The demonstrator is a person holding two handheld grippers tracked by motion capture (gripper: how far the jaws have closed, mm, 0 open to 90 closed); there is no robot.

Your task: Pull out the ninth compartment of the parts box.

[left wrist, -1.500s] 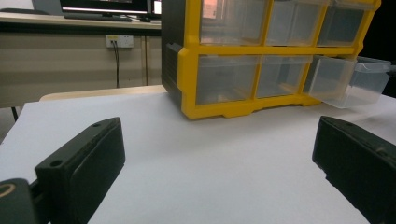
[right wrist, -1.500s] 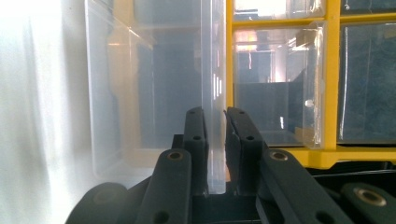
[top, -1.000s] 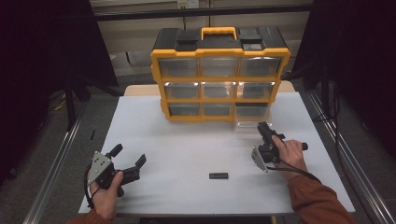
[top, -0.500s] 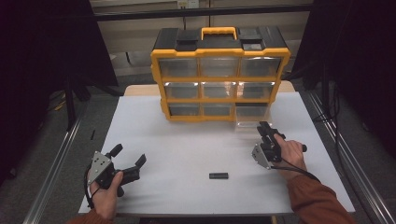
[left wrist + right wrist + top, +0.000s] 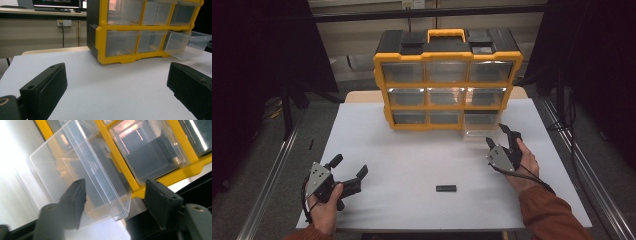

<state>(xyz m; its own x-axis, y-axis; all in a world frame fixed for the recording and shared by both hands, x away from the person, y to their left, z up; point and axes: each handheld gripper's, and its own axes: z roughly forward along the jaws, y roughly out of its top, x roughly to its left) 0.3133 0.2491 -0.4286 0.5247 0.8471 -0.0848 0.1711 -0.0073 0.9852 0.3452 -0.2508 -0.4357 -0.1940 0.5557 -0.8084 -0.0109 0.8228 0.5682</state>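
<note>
Right hand-held gripper (image 5: 503,141): we see its jaws apart, having just been opening, just in front of the clear drawer (image 5: 482,126); nothing is clamped.
Clear drawer: we find it pulled partway out of the bottom right slot of the yellow organizer (image 5: 447,80), at the far side of the table (image 5: 412,150).
Left hand-held gripper (image 5: 348,167): we see its jaws wide apart near the table's near left corner, gripping nothing.
Small black part (image 5: 446,188): we note it flat on the table between the two hands.

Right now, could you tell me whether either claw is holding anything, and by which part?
Nothing is held. The right claw has just been opening and stands off the pulled-out clear drawer; the left claw is open over the table.
</note>
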